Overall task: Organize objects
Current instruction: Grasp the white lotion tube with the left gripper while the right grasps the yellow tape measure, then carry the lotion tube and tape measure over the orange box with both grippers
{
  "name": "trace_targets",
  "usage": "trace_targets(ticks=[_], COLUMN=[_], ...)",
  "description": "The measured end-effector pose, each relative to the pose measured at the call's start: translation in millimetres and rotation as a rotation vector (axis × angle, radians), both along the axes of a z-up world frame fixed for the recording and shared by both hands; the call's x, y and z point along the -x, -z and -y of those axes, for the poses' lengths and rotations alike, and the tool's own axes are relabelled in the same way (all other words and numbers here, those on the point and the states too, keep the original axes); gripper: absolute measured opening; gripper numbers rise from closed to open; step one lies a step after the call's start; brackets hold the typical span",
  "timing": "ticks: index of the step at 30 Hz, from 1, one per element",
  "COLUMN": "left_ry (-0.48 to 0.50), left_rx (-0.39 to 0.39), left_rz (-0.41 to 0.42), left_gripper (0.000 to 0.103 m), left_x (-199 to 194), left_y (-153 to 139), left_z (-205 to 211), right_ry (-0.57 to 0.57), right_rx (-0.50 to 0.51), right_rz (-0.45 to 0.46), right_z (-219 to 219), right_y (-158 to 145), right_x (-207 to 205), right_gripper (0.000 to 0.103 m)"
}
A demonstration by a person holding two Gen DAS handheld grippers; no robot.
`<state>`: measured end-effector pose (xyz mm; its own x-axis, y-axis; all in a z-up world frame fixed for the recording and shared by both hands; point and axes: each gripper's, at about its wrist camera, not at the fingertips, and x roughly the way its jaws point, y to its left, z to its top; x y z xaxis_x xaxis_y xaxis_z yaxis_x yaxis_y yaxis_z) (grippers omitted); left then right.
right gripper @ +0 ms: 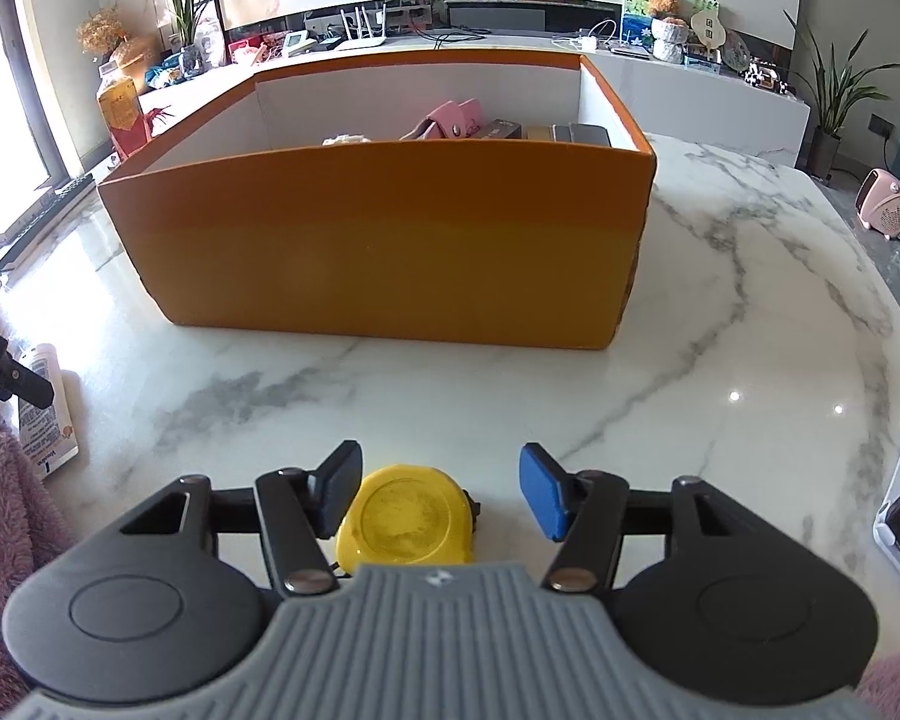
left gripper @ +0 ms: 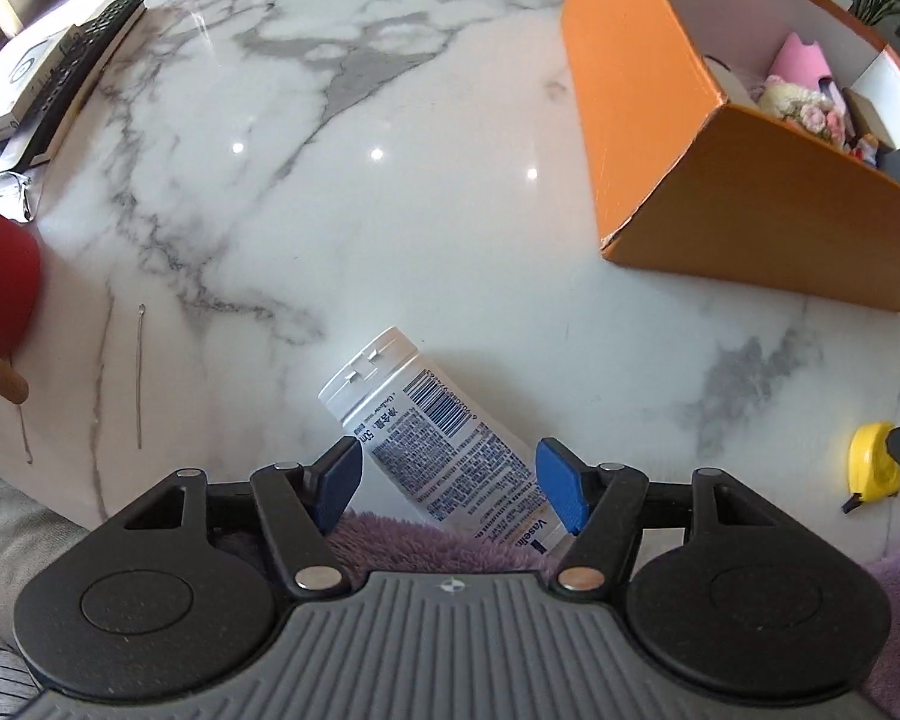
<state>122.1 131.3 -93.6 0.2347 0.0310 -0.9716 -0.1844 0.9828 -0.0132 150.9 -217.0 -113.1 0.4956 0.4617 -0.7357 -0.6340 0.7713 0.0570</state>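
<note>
The box (right gripper: 378,252) stands on the counter (right gripper: 720,312), toward its far side, with several small things inside it. Nearer the camera, the tube (left gripper: 432,438) lies flat on the counter, its cap end pointing away and its crimped end over a fuzzy sleeve (left gripper: 426,540). The tape measure (right gripper: 405,513) lies to the right of the tube, well apart from it and in front of the box. At the counter's far left edge a keyboard (left gripper: 84,66) rests on what seems to be a flat box. A thin pin (left gripper: 140,372) lies left of the tube.
</note>
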Motion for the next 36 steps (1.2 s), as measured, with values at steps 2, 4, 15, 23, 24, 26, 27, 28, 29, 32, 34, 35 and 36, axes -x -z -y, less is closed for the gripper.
trace_targets(ticks=[2, 4, 15, 23, 24, 26, 27, 28, 29, 32, 34, 35, 36], left_ry=[-0.006, -0.030, -0.046, 0.096, 0.124, 0.184, 0.210, 0.243, 0.267, 0.319, 0.330, 0.328, 0.323], left_rx=[-0.021, 0.001, 0.045, 0.096, 0.100, 0.109, 0.116, 0.125, 0.128, 0.121, 0.116, 0.114, 0.113], left_rz=[-0.023, -0.035, -0.053, 0.038, 0.051, 0.080, 0.093, 0.110, 0.122, 0.151, 0.160, 0.161, 0.160], left_gripper=[0.077, 0.079, 0.072, 0.063, 0.062, 0.061, 0.060, 0.060, 0.059, 0.060, 0.061, 0.061, 0.062], left_x=[-4, -7, -13, -13, -13, -14, -14, -13, -13, -11, -9, -6, -5], left_y=[4, 6, 14, 11, 11, 12, 12, 13, 13, 15, 16, 15, 15], left_z=[2, -2, 2, 39, 47, 65, 73, 83, 91, 109, 114, 115, 115], right_ry=[0.002, 0.003, -0.038, -0.057, -0.059, -0.062, -0.065, -0.071, -0.072, -0.072, -0.072, -0.072, -0.071], right_rx=[0.009, 0.015, 0.085, 0.109, 0.113, 0.123, 0.123, 0.120, 0.120, 0.116, 0.115, 0.114, 0.113], right_rz=[-0.005, -0.017, -0.107, -0.112, -0.107, -0.089, -0.085, -0.081, -0.079, -0.080, -0.081, -0.081, -0.081], right_z=[-1, -1, -11, -14, -15, -17, -17, -17, -17, -17, -17, -16, -16], right_y=[1, 3, 18, 22, 22, 22, 22, 21, 21, 21, 21, 21, 21], right_x=[0, -1, -2, -1, 0, 1, 2, 2, 3, 2, 2, 2, 2], right_gripper=[0.065, 0.069, 0.074, 0.073, 0.072, 0.067, 0.064, 0.061, 0.061, 0.061, 0.061, 0.061, 0.061])
